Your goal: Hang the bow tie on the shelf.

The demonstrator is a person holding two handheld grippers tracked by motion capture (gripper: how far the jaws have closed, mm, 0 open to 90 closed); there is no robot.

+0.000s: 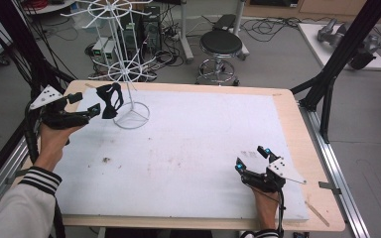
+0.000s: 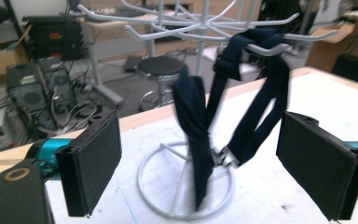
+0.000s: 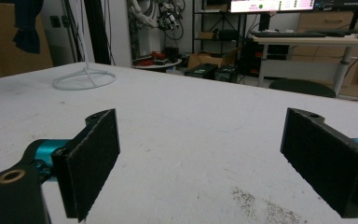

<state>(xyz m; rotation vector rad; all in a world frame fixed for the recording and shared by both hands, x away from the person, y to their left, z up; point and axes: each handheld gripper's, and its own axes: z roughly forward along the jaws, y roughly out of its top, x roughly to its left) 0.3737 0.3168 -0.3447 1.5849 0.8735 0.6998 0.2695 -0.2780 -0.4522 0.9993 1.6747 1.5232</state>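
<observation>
Dark strap hung on white wire rack

Navy webbing, looped over one rack arm, hangs in limp folds above the rack's ring base, a small metal buckle near its lower end; far left corner of the surface.

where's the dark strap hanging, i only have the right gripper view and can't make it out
Observer: In the left gripper view the dark strap is looped over an arm of the white wire rack, hanging down to the rack's base ring.
Operator: is the left tool gripping it
Observer: No. The left tool is open; both pads stand clear of the strap, which hangs beyond them.
Operator: where's that rack on the table
Observer: In the high view it stands at the far left corner of the white board, with the left tool just beside the strap.
Operator: and my right tool
Observer: The high view shows the right tool open, near the board's near right corner, over bare board.
</observation>
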